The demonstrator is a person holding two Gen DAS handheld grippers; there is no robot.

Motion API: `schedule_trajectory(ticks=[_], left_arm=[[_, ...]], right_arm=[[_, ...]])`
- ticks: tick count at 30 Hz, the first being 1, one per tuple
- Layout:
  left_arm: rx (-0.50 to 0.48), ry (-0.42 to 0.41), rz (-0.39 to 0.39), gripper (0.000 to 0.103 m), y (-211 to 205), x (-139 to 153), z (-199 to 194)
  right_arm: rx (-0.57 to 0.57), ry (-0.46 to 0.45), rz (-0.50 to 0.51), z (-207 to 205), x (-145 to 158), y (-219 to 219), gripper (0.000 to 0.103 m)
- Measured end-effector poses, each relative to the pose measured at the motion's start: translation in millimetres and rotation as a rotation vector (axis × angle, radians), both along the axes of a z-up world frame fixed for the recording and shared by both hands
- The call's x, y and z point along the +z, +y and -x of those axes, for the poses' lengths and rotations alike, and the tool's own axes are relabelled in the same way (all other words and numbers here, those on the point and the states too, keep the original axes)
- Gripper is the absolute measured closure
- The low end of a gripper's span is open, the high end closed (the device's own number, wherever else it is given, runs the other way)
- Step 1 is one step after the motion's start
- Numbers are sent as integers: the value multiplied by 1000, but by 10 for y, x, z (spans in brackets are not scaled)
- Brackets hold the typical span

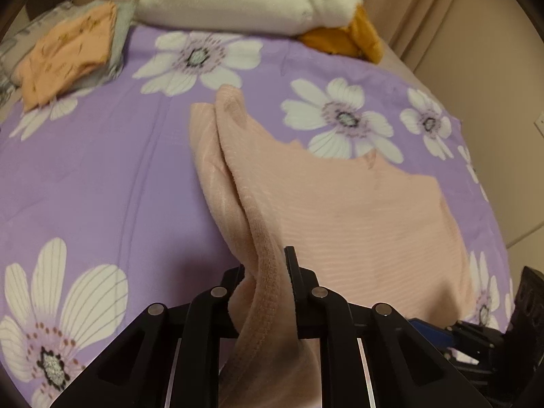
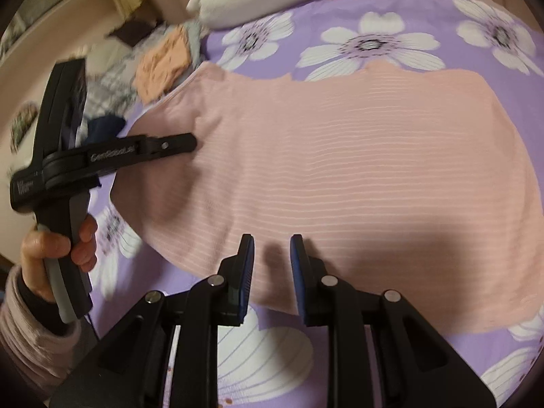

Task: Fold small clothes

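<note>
Left gripper (image 1: 267,268): fingers pinching a bunched edge of the pink ribbed garment (image 1: 357,210), lifted clear of the bed (image 1: 102,176). Right gripper (image 2: 272,248): fingers slightly spread, apparently gripping nothing, over the garment's near edge. Garment lies mid-bed. Folded orange cloth (image 1: 64,54) at far left corner; white plush toy (image 1: 238,0) along far edge.

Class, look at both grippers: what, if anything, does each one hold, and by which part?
The left gripper pinches the pink garment by its stitched edge at one end, lifting it. The right gripper holds nothing; its fingers stand apart above the cloth.
</note>
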State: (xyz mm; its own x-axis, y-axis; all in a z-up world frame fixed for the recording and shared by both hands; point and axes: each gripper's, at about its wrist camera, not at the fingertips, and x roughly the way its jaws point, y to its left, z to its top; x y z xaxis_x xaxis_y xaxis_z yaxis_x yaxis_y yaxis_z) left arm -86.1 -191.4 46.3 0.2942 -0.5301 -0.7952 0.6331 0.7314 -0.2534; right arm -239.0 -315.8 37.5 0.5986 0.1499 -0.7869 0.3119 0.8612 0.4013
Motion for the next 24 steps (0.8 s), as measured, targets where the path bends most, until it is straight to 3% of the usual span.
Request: schedule_trajectory(ticks=[9, 19, 22, 23, 24], left_arm=[[-97, -60, -30, 89, -542, 265, 398], [-186, -17, -136, 89, -1272, -52, 846], [-201, -3, -165, 83, -1391, -151, 932], [-210, 1, -167, 78, -1420, -175, 959], [-221, 10, -164, 66, -1435, -183, 979]], right_arm=[[-155, -104, -74, 462, 174, -462, 80], [-292, -135, -133, 947, 71, -841, 79], [-329, -138, -152, 1060, 28, -939, 74], [-340, -141, -158, 1091, 17, -973, 71], [-353, -146, -165, 1133, 10, -1002, 69]])
